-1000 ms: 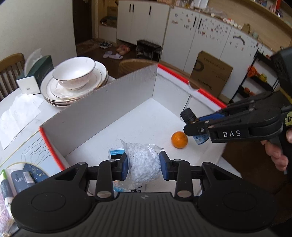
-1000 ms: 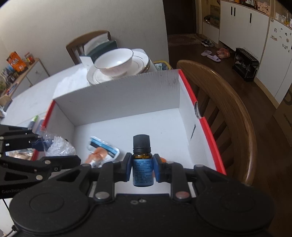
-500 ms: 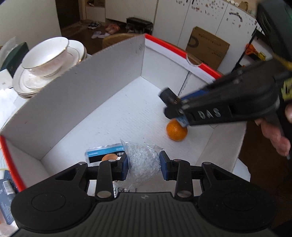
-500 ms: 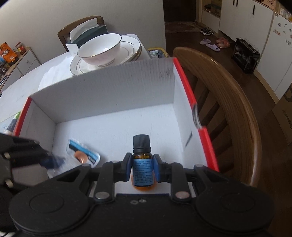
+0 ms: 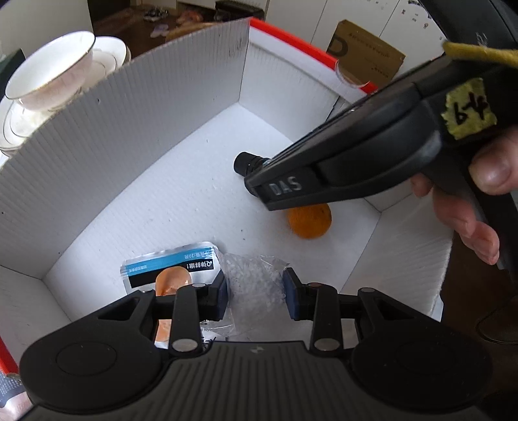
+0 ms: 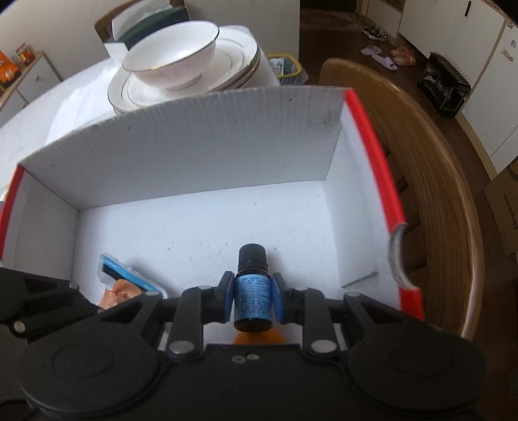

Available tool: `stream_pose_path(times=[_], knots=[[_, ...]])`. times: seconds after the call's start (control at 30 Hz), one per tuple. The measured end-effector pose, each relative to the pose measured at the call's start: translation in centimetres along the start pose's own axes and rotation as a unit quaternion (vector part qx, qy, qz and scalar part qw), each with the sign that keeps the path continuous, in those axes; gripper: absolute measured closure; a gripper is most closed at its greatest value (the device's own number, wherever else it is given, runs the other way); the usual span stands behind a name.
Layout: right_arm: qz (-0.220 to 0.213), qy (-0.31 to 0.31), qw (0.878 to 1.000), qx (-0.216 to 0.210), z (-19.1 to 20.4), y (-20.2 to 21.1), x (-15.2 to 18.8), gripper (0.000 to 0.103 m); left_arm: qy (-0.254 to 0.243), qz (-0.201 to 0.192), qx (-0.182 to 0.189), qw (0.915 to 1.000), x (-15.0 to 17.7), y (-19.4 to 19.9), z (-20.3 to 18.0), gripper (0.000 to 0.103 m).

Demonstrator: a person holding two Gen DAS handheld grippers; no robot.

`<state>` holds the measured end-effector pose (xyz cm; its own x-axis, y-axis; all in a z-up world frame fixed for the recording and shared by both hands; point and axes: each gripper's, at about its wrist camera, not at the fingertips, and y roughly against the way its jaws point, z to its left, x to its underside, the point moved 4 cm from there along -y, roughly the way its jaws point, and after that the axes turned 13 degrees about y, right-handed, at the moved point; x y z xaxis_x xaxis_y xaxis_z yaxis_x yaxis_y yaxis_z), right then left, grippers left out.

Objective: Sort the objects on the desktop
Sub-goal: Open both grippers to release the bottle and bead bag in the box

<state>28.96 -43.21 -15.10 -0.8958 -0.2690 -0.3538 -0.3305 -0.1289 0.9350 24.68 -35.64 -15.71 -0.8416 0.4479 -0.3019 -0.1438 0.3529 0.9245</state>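
Note:
My left gripper (image 5: 255, 293) is shut on a clear bag of white pellets (image 5: 254, 285), held low inside the white box (image 5: 136, 129) with red rims. My right gripper (image 6: 252, 296) is shut on a small dark bottle with a blue label (image 6: 252, 291), held over the box floor; its cap shows in the left wrist view (image 5: 244, 163). An orange (image 5: 309, 221) lies on the box floor under the right gripper. A blue and white packet (image 5: 170, 268) lies on the floor by the left gripper and also shows in the right wrist view (image 6: 126, 278).
A stack of white plates with a bowl (image 6: 181, 64) stands behind the box's far wall. A wooden chair back (image 6: 430, 181) curves along the box's right side. A tissue box (image 6: 142, 22) sits behind the plates.
Both grippers have moved forward and down into the box with their loads. The right gripper now hangs over the orange. The plates have slid toward the frame's edge.

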Motion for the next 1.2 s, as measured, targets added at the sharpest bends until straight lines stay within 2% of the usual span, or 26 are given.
stream_pose_path(times=[0.23, 0.43, 0.53, 0.6, 0.67, 0.93, 1.2], knots=[[0.014, 0.008, 1.0, -0.007, 0.8, -0.8, -0.1, 0.08, 0.008, 0.034, 0.004, 0.9994, 0.2, -0.8, 0.3, 0.07], [0.014, 0.009, 1.0, -0.011, 0.6, -0.8, -0.3, 0.076, 0.01, 0.043, 0.009, 0.999, 0.2, -0.9, 0.5, 0.068], [0.012, 0.01, 1.0, -0.015, 0.6, -0.6, -0.3, 0.074, 0.009, 0.042, 0.011, 0.999, 0.4, -0.7, 0.4, 0.061], [0.01, 0.011, 1.0, -0.019, 0.6, -0.4, -0.1, 0.072, 0.009, 0.031, 0.013, 0.9994, 0.4, -0.3, 0.5, 0.055], [0.007, 0.008, 1.0, -0.023, 0.6, -0.2, -0.2, 0.07, 0.008, 0.018, 0.012, 0.9997, 0.5, 0.2, 0.6, 0.043], [-0.031, 0.012, 0.999, -0.037, 0.9, 2.6, 0.1, 0.063, 0.026, -0.046, 0.023, 0.9983, 1.9, 4.0, 0.9, 0.042], [-0.077, 0.01, 0.995, -0.065, 1.8, 6.3, 1.4, 0.053, 0.044, -0.124, 0.03, 0.9908, 3.5, 9.0, 1.0, 0.042]])
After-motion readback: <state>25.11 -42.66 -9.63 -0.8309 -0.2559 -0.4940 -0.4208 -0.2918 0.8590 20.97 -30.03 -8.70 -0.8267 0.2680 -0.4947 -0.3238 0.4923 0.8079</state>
